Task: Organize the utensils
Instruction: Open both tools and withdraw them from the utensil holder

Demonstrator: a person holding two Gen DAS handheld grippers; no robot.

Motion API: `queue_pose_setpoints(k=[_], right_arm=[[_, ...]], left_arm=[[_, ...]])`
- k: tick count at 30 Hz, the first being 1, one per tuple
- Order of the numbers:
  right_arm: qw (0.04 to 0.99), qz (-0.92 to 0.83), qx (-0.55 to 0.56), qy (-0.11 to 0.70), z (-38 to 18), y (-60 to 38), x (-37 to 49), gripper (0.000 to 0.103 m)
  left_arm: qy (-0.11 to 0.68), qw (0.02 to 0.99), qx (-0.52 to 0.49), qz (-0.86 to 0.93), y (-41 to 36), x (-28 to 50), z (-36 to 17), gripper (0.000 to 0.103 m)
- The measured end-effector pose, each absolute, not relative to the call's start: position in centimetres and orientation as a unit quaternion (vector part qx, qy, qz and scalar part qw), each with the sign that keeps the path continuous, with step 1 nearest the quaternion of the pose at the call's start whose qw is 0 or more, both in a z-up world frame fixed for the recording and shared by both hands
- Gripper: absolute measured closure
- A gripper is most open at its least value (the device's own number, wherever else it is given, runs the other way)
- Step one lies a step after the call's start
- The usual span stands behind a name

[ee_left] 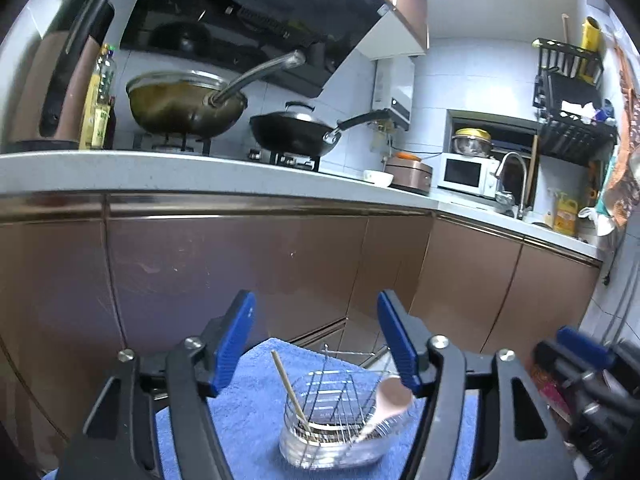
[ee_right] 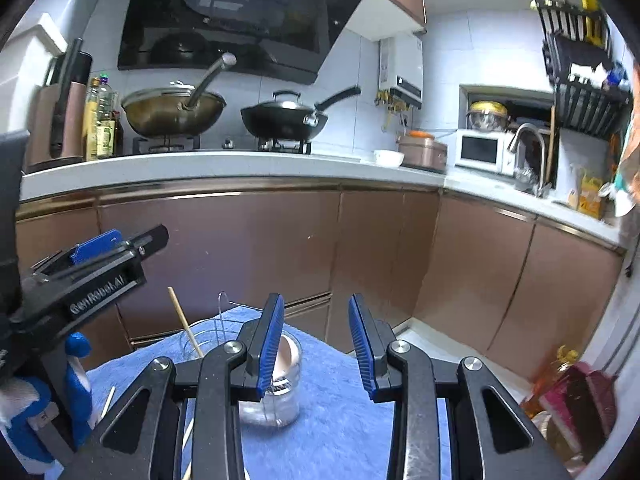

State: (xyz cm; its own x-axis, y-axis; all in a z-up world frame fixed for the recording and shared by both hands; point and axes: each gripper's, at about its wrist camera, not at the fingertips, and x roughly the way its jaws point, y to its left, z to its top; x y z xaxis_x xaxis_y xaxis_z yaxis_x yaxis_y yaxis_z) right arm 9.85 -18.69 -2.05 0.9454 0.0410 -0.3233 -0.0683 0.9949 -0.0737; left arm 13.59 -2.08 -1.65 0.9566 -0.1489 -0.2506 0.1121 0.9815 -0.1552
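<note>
Both hand-held grippers hover with jaws spread and nothing between them: our left gripper [ee_left: 316, 340] stands wide above the work surface, our right gripper [ee_right: 316, 344] narrower.

Below them sits a clear plastic holder with a wire rack inside [ee_left: 332, 420] on a blue terry towel [ee_left: 248, 400]. We see one pale wooden chopstick [ee_left: 288, 388] leaning upright in its left part, and a pink-beige rounded spoon [ee_left: 390, 400] tilted against its right rim. Dark utensil ends lie in the holder's bottom; what they are we cannot tell.

In the right wrist view another thin wooden chopstick [ee_right: 107, 402] lies on the towel, left of the holder, near a white-and-blue gloved hand [ee_right: 24, 420].

Behind, on the white counter [ee_left: 200, 172], a brass-coloured wok with a glass lid [ee_left: 184, 108] and a black lidded wok [ee_left: 292, 132] rest on the stove.
</note>
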Motion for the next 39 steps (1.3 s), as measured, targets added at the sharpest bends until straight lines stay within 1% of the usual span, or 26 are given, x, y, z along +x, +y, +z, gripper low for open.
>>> queue_pose_setpoints(k=[2,5,11,18,23,29,39], right_arm=[[0.986,0.025,-0.047,0.157,-1.1,-19.0,7.6,0.069],[0.986,0.030,-0.044,0.159,-0.7,-19.2,5.4,0.069],[0.983,0.046,-0.019,0.175,-2.0,-19.2,2.6,0.069],[0.983,0.054,-0.005,0.177,-2.7,-19.5,0.0,0.069],[0.983,0.061,0.001,0.171,-2.5,-19.6,-1.7,0.066],[0.985,0.067,0.007,0.160,-1.9,-19.9,-3.0,0.065],[0.986,0.091,0.003,0.139,-1.3,-19.8,-4.7,0.063]], left_arm=[[0.135,0.985,-0.080,-0.072,-1.8,12.4,-1.1,0.037],[0.137,0.985,-0.076,-0.075,-1.5,10.4,-0.4,0.035],[0.137,0.986,-0.058,-0.075,-0.5,6.8,1.0,0.033],[0.138,0.988,-0.028,-0.065,0.3,3.5,1.4,0.027],[0.144,0.988,-0.003,-0.050,1.1,1.8,1.6,0.027],[0.148,0.988,0.018,-0.035,2.6,0.4,2.2,0.027],[0.152,0.988,0.023,-0.009,4.6,-1.6,3.1,0.027]])
